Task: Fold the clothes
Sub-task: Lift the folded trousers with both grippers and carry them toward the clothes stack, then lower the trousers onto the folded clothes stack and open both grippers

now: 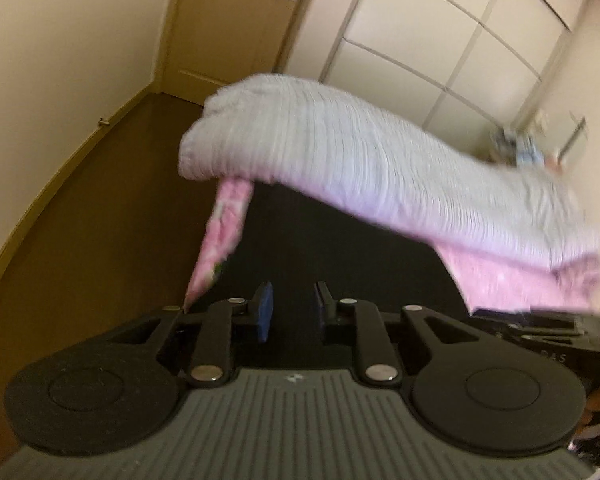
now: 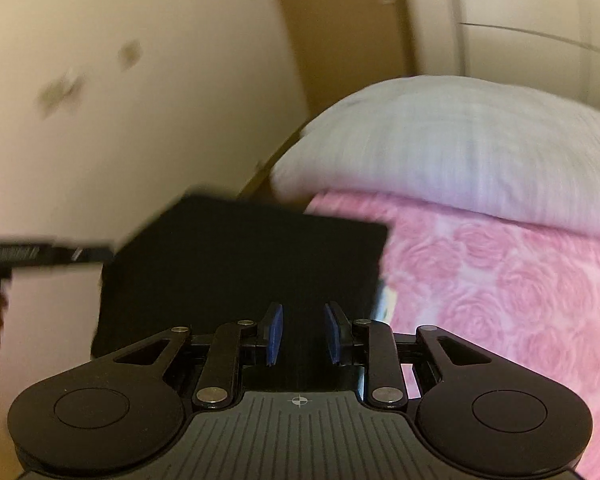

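A black garment (image 2: pixel 244 264) lies flat as a folded rectangle on a bed with a pink rose-patterned cover (image 2: pixel 500 280). In the left wrist view the black garment (image 1: pixel 332 264) fills the area just beyond my fingers. My left gripper (image 1: pixel 292 312) is open and empty, its blue pads apart above the cloth. My right gripper (image 2: pixel 302 334) is open and empty too, over the garment's near edge. The left gripper's body (image 2: pixel 32 256) shows at the left of the right wrist view.
A pale striped pillow (image 1: pixel 360 160) lies on the bed beyond the garment; it also shows in the right wrist view (image 2: pixel 460 152). A brown wooden floor (image 1: pixel 100 208), a door (image 1: pixel 236 24) and white wardrobe doors (image 1: pixel 460 40) lie beyond. The pink cover (image 1: pixel 220 232) hangs over the bed's edge.
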The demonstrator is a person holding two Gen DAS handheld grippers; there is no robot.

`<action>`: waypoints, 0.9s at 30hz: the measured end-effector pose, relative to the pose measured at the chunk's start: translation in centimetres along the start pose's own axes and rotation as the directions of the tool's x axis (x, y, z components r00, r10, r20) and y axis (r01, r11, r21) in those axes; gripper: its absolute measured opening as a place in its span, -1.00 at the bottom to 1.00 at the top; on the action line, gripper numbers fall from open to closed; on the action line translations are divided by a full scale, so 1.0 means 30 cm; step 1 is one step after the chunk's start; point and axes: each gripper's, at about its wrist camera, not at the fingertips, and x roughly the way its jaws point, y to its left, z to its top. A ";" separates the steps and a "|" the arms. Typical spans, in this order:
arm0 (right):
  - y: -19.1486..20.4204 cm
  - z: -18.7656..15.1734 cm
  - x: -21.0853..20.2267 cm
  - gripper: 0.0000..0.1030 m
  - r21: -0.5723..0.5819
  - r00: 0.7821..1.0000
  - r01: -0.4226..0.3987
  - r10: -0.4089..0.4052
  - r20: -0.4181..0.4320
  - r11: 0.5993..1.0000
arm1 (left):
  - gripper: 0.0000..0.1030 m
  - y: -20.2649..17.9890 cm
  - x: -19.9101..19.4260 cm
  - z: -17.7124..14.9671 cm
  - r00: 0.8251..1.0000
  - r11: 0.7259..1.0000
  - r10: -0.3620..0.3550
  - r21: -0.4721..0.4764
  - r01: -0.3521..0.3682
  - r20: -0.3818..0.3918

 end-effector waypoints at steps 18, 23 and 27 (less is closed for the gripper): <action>-0.078 0.164 0.193 -0.47 0.197 0.989 0.136 -0.143 0.022 0.971 | -0.80 -0.022 0.275 0.255 0.999 0.999 0.044 0.019 -0.044 0.011; -0.100 0.142 0.361 -0.47 0.207 0.988 0.153 -0.148 -0.040 0.966 | -0.80 0.030 0.452 0.219 0.999 0.999 0.049 0.007 -0.049 -0.017; -0.099 0.129 0.382 -0.48 0.172 0.987 0.158 -0.157 -0.015 0.972 | -0.78 0.078 0.471 0.208 0.999 0.999 0.034 -0.042 -0.034 -0.009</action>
